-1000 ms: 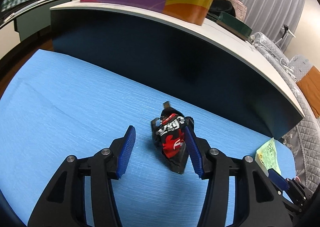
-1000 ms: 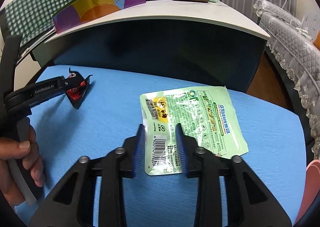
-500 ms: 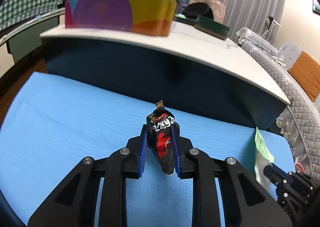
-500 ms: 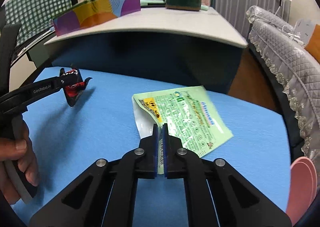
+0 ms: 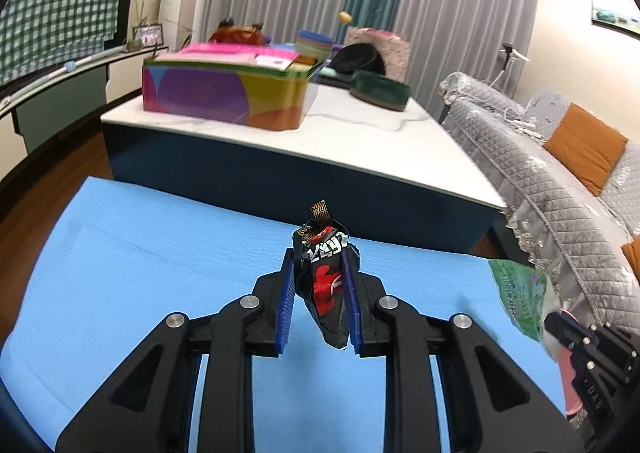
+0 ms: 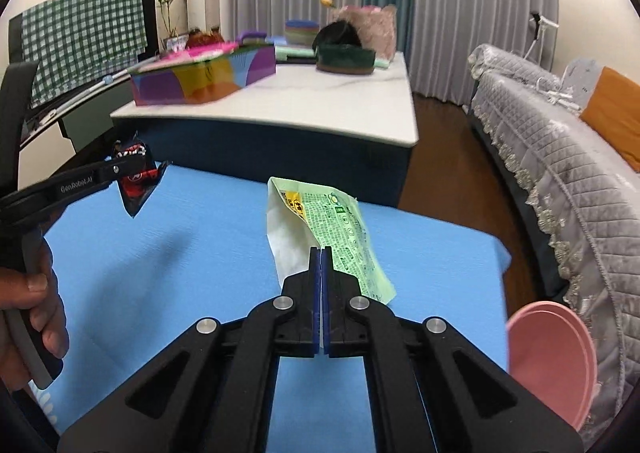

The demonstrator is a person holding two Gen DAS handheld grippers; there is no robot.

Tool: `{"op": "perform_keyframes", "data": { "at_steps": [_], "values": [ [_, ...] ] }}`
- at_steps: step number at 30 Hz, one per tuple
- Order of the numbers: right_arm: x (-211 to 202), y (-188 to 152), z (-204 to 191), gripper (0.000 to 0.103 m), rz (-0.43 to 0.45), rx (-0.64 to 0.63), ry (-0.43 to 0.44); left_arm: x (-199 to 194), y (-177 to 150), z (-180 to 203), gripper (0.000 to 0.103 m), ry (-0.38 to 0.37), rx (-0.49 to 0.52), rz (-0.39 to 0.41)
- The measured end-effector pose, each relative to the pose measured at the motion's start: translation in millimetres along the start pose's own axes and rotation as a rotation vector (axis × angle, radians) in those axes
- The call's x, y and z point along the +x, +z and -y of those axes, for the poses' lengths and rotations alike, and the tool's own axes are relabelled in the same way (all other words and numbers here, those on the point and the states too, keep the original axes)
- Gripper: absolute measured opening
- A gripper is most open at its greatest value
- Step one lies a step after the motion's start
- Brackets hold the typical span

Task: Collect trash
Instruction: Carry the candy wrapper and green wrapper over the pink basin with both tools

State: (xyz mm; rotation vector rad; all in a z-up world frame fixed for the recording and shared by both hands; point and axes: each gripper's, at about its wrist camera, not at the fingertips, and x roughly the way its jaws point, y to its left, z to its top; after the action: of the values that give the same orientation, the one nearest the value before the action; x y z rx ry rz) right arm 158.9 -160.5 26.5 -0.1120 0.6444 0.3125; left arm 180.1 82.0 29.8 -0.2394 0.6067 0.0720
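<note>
Wrapper [image 5: 325,293] crumpled – print illegible, left tool [image 5: 319,307] clamped.

Home living rm: quilted sofa [image 6: 560,173] w/ cushion, curtains [image 5: 440,13], coffee table [image 5: 380,141], houseplant.

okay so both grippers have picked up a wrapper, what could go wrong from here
The right gripper pinches the green pouch only near one edge, so the drooping rest could slip free or snag on the blue table. The left gripper holds the crumpled black wrapper around its middle; slick foil may slide out if tilted.
</note>
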Motion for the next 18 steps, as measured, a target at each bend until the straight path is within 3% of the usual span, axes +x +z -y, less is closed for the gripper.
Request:
{"op": "perform_keyframes", "data": {
  "at_steps": [9,18],
  "values": [
    [-74.4,-9.6,19.7,0.001,0.072,0.057,-0.022,-41.7,-18.6,34.6,0.022,-0.065,0.093,0.024],
    [-119.8,-18.1,53.4,0.001,0.099,0.125,-0.023,-67.1,-31.2,65.1,0.022,-0.123,0.133,0.042]
  ]
}}
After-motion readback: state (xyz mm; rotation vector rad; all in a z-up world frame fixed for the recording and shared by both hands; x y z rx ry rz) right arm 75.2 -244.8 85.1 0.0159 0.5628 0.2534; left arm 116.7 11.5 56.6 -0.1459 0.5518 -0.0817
